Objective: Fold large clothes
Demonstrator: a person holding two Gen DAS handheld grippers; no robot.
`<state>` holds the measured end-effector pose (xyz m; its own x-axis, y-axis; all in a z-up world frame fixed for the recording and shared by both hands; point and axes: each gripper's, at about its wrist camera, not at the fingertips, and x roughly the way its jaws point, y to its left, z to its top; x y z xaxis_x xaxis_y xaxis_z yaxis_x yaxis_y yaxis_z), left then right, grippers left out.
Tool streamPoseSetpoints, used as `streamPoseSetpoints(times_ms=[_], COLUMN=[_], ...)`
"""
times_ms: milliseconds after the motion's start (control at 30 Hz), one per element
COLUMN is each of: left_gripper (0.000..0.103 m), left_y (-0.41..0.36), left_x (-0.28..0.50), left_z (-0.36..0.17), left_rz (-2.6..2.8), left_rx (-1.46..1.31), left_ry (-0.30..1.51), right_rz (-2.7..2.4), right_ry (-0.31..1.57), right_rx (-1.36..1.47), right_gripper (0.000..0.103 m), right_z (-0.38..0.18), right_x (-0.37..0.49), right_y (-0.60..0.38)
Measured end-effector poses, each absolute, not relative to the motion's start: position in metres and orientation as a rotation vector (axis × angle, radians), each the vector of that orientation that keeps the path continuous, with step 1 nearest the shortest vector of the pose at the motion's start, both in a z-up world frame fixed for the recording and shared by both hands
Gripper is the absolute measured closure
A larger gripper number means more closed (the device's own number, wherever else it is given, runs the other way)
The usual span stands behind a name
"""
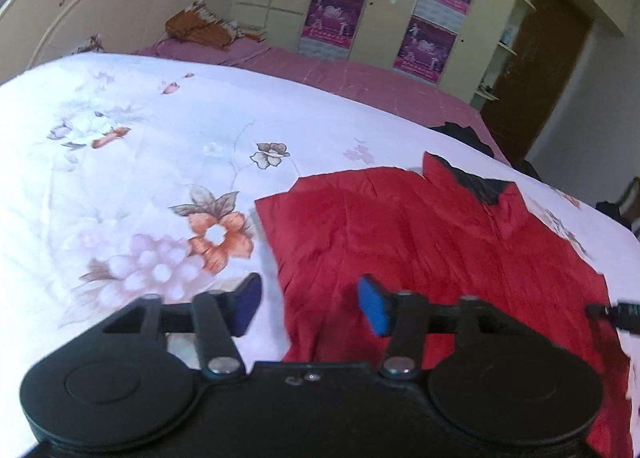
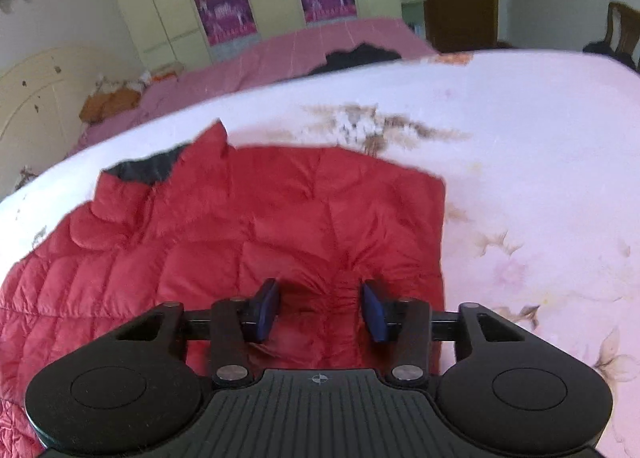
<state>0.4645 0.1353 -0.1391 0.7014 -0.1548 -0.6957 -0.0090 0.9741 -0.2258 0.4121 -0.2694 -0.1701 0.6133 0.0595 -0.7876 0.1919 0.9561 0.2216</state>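
A red quilted jacket (image 1: 420,234) with a dark inner collar lies flat on a white floral bedspread (image 1: 140,162). My left gripper (image 1: 310,306) is open and empty above the jacket's left edge, one pad over the bedspread and one over the red fabric. In the right wrist view the jacket (image 2: 260,218) fills the middle. My right gripper (image 2: 320,310) is open, its blue pads on either side of a puckered bit of red fabric; touching or not, I cannot tell.
A pink sheet (image 1: 360,78) covers the far part of the bed, with an orange bundle (image 1: 200,28) near the headboard and a dark garment (image 2: 356,56) at the edge. Wardrobes with purple posters (image 1: 332,14), a brown door (image 1: 536,70) and a wooden chair (image 2: 620,30) stand behind.
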Motion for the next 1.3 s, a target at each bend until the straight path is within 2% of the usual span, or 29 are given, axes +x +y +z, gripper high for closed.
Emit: streamPoseSetpoints(times_ms=[67,267,367,500,633,700,900,967,1300], left_gripper=[0.075,0.073,0.074,0.075,0.075,0.068,0.068,0.068,0.066], left_y=[0.13,0.106,0.097,0.094,0.095,0.09,0.065,0.058,0.048], left_x=[0.474,0.484,0.492,0.491,0.482,0.482,0.491,0.494,0.503], left_z=[-0.144,-0.147,-0.167,-0.164,-0.143,-0.136,-0.139,-0.144,-0.168], left_rz=[-0.081,-0.08,-0.063,-0.049,-0.046,-0.062,-0.064,-0.051,-0.019], left_rx=[-0.212,-0.109,-0.034,-0.007,-0.033,-0.03,0.008,0.03,0.101], left_ry=[0.791,0.755,0.804,0.794,0.738,0.721,0.752,0.767,0.802], right_rz=[-0.055,-0.102,-0.121,-0.117,-0.15,-0.15,-0.074,-0.066,0.007], right_ry=[0.902,0.785,0.871,0.891,0.824,0.779,0.744,0.746,0.833], right_rx=[0.276,0.195,0.172,0.142,0.198,0.222,0.213,0.208,0.103], right_gripper=[0.083,0.084,0.084,0.084,0.071,0.07,0.067,0.042,0.043], right_z=[-0.17,-0.156,-0.18,-0.183,-0.166,-0.154,-0.137,-0.138,-0.17], right_x=[0.41,0.405,0.414,0.419,0.41,0.406,0.411,0.413,0.433], right_y=[-0.267,-0.267,-0.27,-0.268,-0.278,-0.278,-0.258,-0.251,-0.217])
